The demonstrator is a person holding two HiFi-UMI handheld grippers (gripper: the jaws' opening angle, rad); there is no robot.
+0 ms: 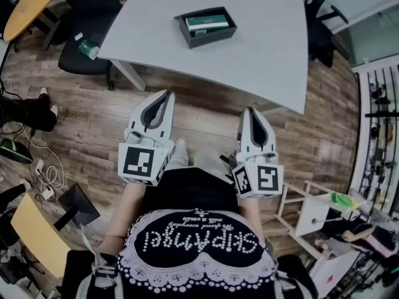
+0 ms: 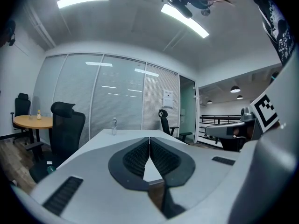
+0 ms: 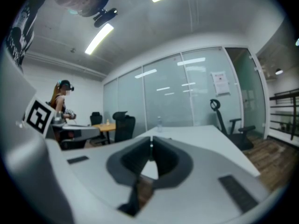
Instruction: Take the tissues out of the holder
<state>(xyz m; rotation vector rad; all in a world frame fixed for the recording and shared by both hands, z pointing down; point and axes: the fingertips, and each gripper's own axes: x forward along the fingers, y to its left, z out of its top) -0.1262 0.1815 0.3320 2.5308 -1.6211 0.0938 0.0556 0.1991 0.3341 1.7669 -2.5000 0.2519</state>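
Table (image 1: pixel 262 55) with black holder (image 1: pixel 209 39), wood-plank floor (image 1: pixel 187 114), office chairs (image 1: pixel 84 17) around

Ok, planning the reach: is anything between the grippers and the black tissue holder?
Nothing visible. The left gripper and right gripper are short of the pale grey table; only bare tabletop lies before the black rectangular holder with its green-and-white tissue pack.

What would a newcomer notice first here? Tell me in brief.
The left gripper and right gripper, both white, shut and empty, fill the middle of the head view, held just short of the table. Beyond them on the table sits a black holder with tissues in it.
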